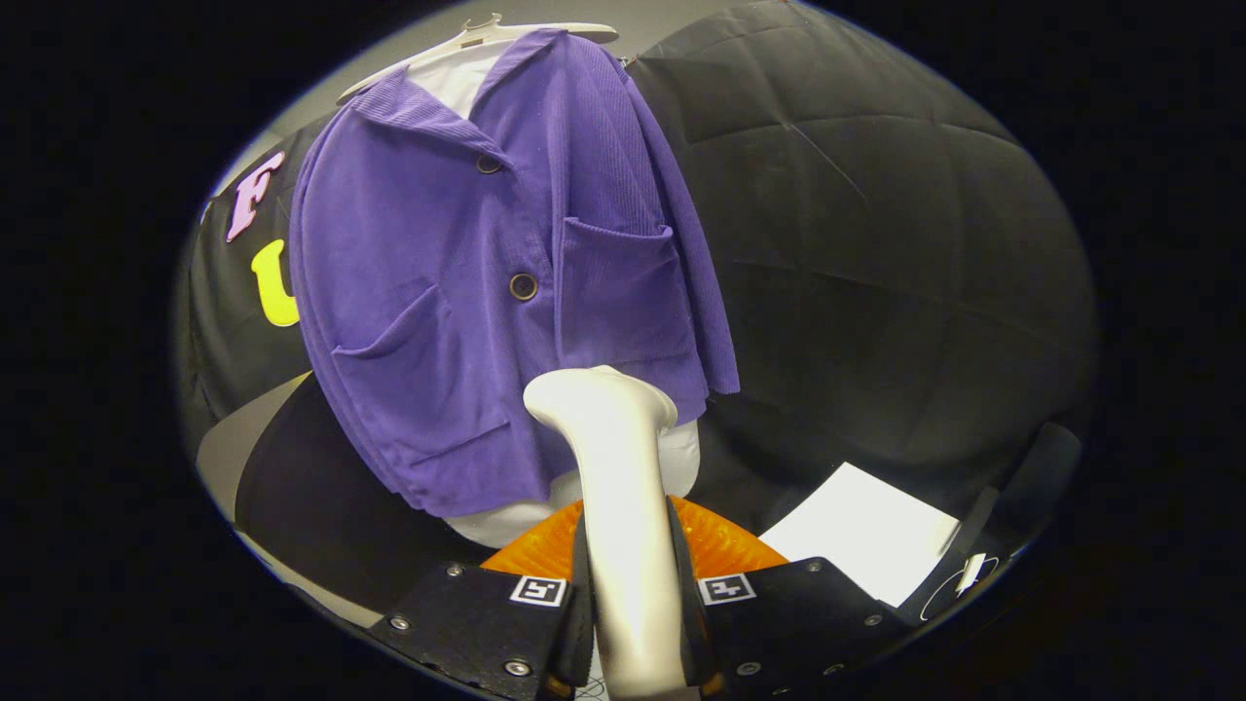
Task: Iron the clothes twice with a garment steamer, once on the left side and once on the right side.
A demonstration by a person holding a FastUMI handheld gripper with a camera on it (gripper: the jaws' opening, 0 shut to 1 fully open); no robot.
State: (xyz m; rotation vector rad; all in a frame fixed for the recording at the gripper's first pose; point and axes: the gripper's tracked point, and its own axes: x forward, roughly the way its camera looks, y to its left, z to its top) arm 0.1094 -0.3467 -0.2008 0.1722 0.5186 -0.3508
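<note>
Between the two fingers of the tongs (631, 608) stands the white steamer (618, 487), and both fingers are clamped on its handle. Its head sits at twelve o'clock from the fingertips, close to the lower hem of the purple jacket (487, 292), though whether it touches the cloth I cannot tell. The jacket hangs on a white hanger (477, 39) over a white shirt (458, 78). An orange base (720, 545) lies just behind the handle, and a white sheet (861, 540) rests at about three o'clock from it on the dark counter (311, 497). By my reading the steamer is lifted and poised, so a pass seems about to begin (which side comes first is unclear). Next, the head needs pressing to the fabric and steady travel along one front panel.
</note>
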